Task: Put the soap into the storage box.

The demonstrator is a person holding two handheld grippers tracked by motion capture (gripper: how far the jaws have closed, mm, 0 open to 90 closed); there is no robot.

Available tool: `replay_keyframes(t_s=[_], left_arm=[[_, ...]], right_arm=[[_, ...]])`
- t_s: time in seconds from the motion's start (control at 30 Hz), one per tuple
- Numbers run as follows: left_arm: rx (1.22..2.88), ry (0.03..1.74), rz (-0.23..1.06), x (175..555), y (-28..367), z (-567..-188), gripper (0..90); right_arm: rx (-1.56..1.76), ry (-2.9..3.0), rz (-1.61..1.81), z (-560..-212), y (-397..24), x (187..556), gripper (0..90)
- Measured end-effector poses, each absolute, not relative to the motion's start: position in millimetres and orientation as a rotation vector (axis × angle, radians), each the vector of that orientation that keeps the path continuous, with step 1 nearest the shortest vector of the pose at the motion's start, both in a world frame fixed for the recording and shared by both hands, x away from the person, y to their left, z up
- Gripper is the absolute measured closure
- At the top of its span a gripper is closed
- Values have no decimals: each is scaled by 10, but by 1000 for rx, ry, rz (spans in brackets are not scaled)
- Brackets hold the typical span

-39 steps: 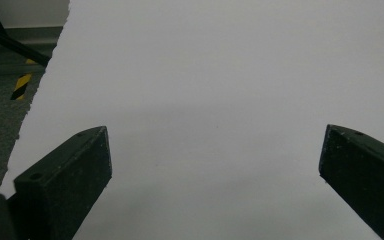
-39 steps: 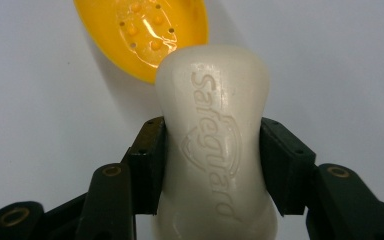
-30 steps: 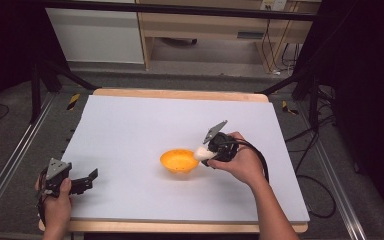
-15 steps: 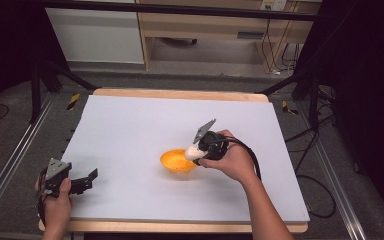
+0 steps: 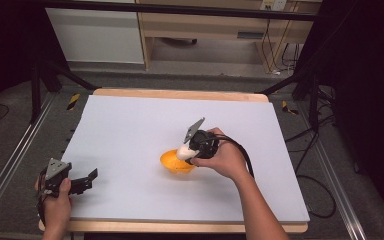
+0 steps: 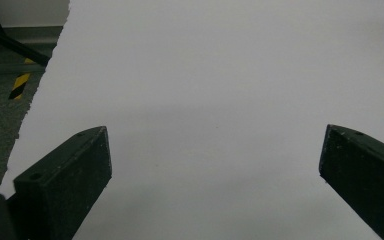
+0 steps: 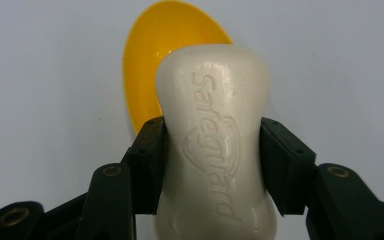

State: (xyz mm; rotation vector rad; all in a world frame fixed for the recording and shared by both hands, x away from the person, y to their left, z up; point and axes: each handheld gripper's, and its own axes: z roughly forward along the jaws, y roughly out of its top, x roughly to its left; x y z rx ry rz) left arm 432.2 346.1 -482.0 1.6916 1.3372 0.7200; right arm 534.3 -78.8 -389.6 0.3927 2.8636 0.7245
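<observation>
A white bar of soap (image 7: 215,135), stamped with a brand name, is clamped at its waist between the jaws of my right gripper (image 7: 212,155). Beyond and below it lies an orange bowl (image 7: 155,55). In the high view the right gripper (image 5: 189,148) holds the soap (image 5: 184,152) just over the right part of the orange bowl (image 5: 174,164) near the middle of the white board. My left gripper (image 5: 86,180) rests low at the board's front left corner, open, and the left gripper view has bare board between its fingers (image 6: 65,180).
The white board (image 5: 130,125) lies on a wooden table (image 5: 180,93). Metal rails and dark stand legs flank the table on both sides. A cable (image 5: 245,160) trails from the right gripper over the hand. Grey floor with yellow-black tape (image 6: 20,85) lies left of the board.
My right gripper has carried the soap leftward and slightly forward, from beside the bowl's right rim to over the bowl. The left gripper has stayed put.
</observation>
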Motion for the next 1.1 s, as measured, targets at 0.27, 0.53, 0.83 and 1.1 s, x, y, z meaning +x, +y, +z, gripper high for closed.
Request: replay_keyframes(t_s=[0.27, 0.53, 0.83, 1.1], left_arm=[[1693, 1337, 719, 4322, 3462, -4819, 0], [1692, 1336, 720, 4321, 3461, -4819, 0], [1692, 1335, 718, 4321, 3464, -4819, 0], [1692, 1335, 717, 4320, 3464, -4819, 0]], right_arm=[[368, 2881, 721, -3928, -709, 5373, 490], [298, 2908, 698, -3950, -578, 5398, 490], [268, 2942, 678, -4037, -494, 5441, 490], [270, 2964, 665, -4084, -468, 5479, 489]])
